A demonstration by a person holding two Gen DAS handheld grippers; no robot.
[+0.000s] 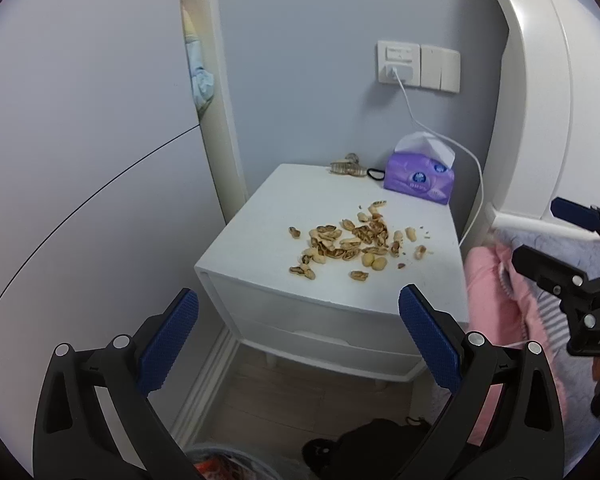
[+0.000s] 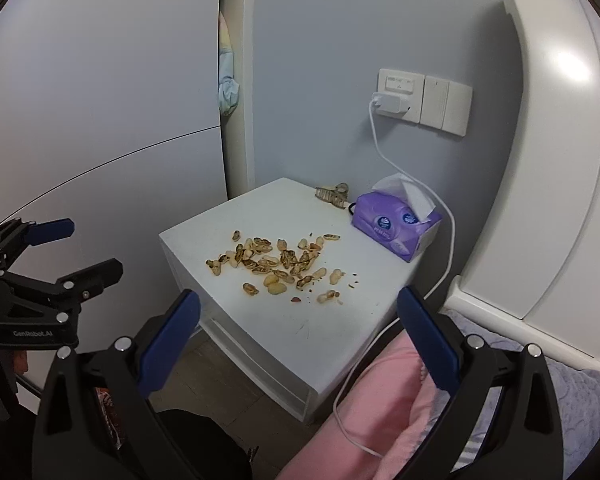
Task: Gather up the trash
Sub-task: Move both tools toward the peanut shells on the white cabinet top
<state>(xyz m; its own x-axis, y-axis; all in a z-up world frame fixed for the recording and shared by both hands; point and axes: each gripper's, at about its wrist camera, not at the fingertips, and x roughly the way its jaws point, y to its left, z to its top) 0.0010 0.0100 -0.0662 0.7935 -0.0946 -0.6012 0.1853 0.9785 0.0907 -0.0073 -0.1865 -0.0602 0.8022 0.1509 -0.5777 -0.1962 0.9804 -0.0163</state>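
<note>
A scatter of peanut shells (image 1: 348, 244) lies on top of a white bedside cabinet (image 1: 260, 208); the shells (image 2: 276, 262) and the cabinet (image 2: 332, 320) also show in the right wrist view. My left gripper (image 1: 298, 308) is open and empty, held in front of and below the cabinet's front edge. My right gripper (image 2: 298, 310) is open and empty, over the cabinet's near corner. Each gripper shows in the other's view: the right one (image 1: 556, 232) at the right edge, the left one (image 2: 84, 248) at the left edge. A bin with a clear liner (image 1: 220, 462) is partly visible on the floor below.
A purple tissue pack (image 1: 420, 178), a hair claw (image 1: 346, 167) and a black hair tie (image 1: 374, 174) sit at the cabinet's back. A white charger cable (image 1: 474, 184) hangs from the wall socket (image 1: 396, 62). A pink blanket (image 2: 380, 400) and the white bed headboard (image 2: 560, 160) are right. Wardrobe doors (image 1: 80, 140) stand left.
</note>
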